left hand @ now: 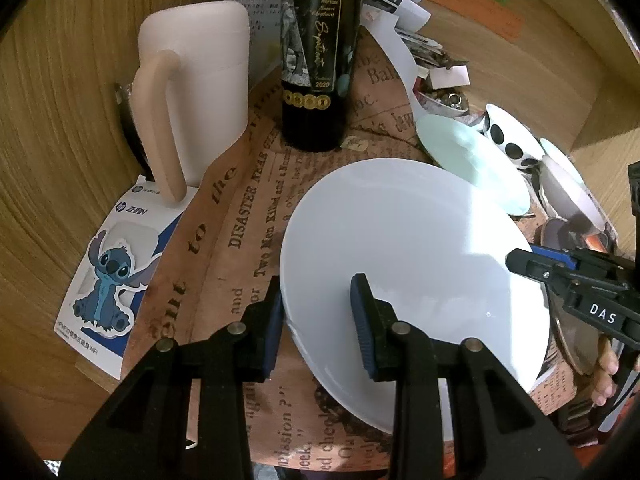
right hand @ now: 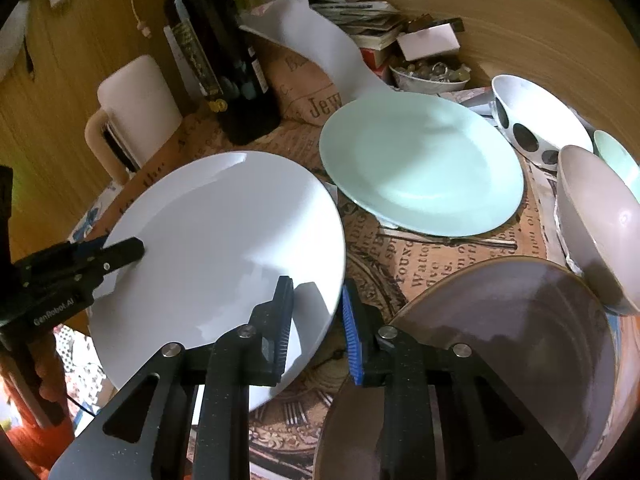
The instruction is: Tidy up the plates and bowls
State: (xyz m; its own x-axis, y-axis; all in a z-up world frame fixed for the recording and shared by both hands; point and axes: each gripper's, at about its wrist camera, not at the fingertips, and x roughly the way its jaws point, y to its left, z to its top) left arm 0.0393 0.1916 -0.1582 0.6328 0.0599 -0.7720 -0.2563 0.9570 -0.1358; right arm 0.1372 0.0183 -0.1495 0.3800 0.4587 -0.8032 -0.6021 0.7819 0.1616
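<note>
- The white plate (left hand: 404, 248) is tilted above the table (left hand: 224, 216), held at opposite rims by both tools.
- The left hand-held gripper (left hand: 318, 320) is clamped on the plate's near-left rim, one pad on top and one underneath.
- The right hand-held gripper (right hand: 316, 320) is clenched on the plate's right rim.
- A mint plate (right hand: 420, 164) lies flat just behind it, beside a spotted bowl (right hand: 532, 120).
- A grey plate (right hand: 520, 340) sits near the right hand-held gripper, touching a beige bowl (right hand: 600, 224).
- A wine bottle (left hand: 316, 60) and a white jug (left hand: 192, 92) stand further back.
</note>
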